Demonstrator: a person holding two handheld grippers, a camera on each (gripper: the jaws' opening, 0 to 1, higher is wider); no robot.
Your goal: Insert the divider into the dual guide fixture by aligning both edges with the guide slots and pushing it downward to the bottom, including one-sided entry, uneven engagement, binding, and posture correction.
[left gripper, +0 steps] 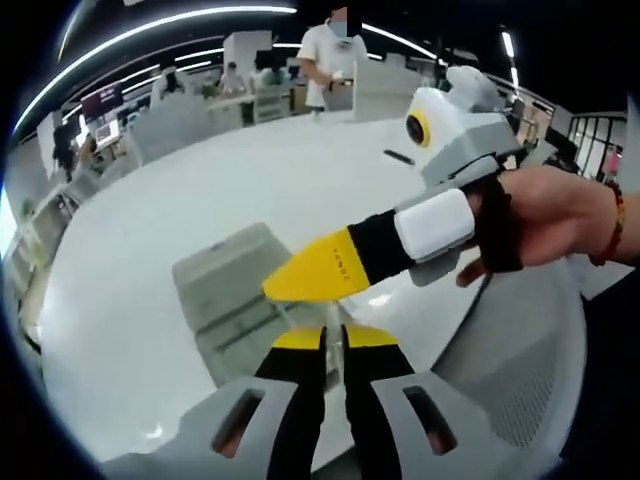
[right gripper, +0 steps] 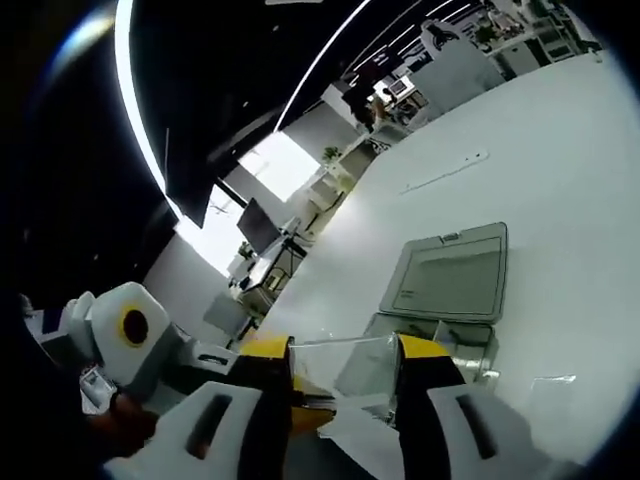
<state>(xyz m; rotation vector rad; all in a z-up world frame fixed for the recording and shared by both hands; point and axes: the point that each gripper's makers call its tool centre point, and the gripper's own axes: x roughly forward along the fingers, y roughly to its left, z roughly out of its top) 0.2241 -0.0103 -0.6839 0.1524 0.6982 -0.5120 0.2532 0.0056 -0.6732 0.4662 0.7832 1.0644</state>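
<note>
My right gripper [right gripper: 345,362] grasps the clear divider [right gripper: 345,365] between its 2 jaws. My left gripper [left gripper: 334,338] pinches the same sheet's edge. The grey fixture [right gripper: 452,272] lies just ahead of both, beyond the jaw tips. The divider is transparent, thin, hard to trace.

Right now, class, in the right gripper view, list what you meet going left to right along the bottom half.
Left gripper → clear divider held between the right gripper's jaws → grey fixture on the white table.
</note>
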